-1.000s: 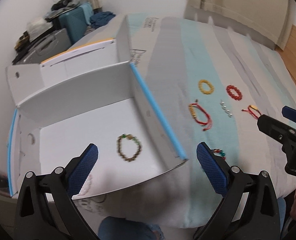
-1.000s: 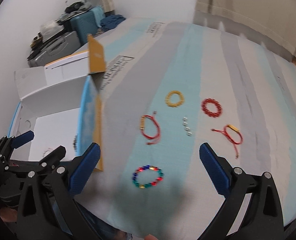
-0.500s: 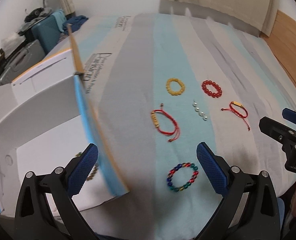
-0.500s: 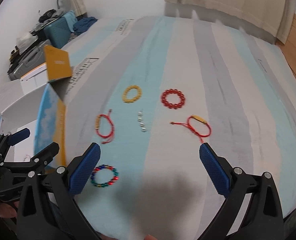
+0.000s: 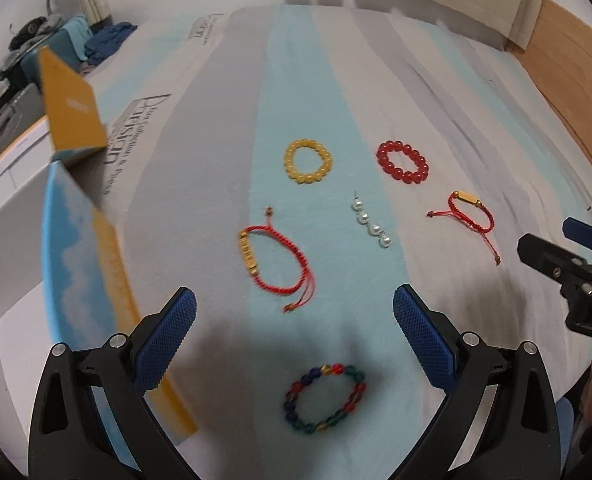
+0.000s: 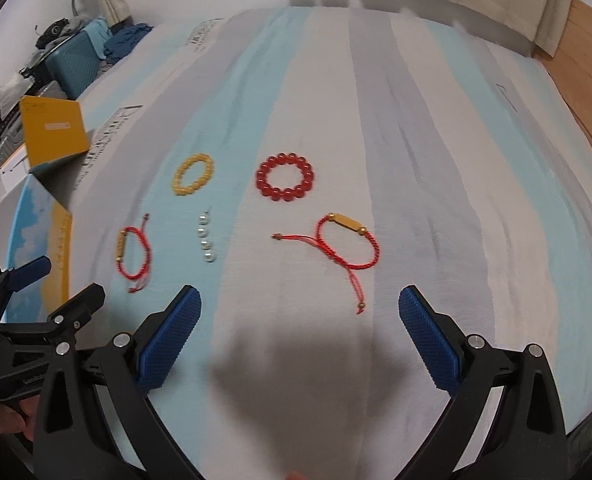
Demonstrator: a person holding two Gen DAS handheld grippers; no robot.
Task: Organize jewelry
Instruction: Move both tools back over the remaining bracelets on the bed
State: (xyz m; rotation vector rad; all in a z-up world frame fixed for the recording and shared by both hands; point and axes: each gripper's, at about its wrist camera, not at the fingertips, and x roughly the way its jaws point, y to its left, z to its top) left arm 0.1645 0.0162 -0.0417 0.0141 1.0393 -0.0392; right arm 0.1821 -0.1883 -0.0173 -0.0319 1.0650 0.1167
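Both grippers hover wide open and empty over a striped bed point(image 5: 224, 128). A multicoloured bead bracelet point(image 5: 324, 398) lies just below the left gripper point(image 5: 294, 346). A red cord bracelet point(image 6: 345, 246) lies just ahead of the right gripper point(image 6: 299, 338).

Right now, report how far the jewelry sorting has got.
Nothing visible now counts as done: the box interior is out of view. Both the left hand-held gripper and right hand-held gripper are open and empty. Six pieces lie on the bed: multicolour bracelet, two red cord bracelets, yellow and red bead bracelets, pearls.
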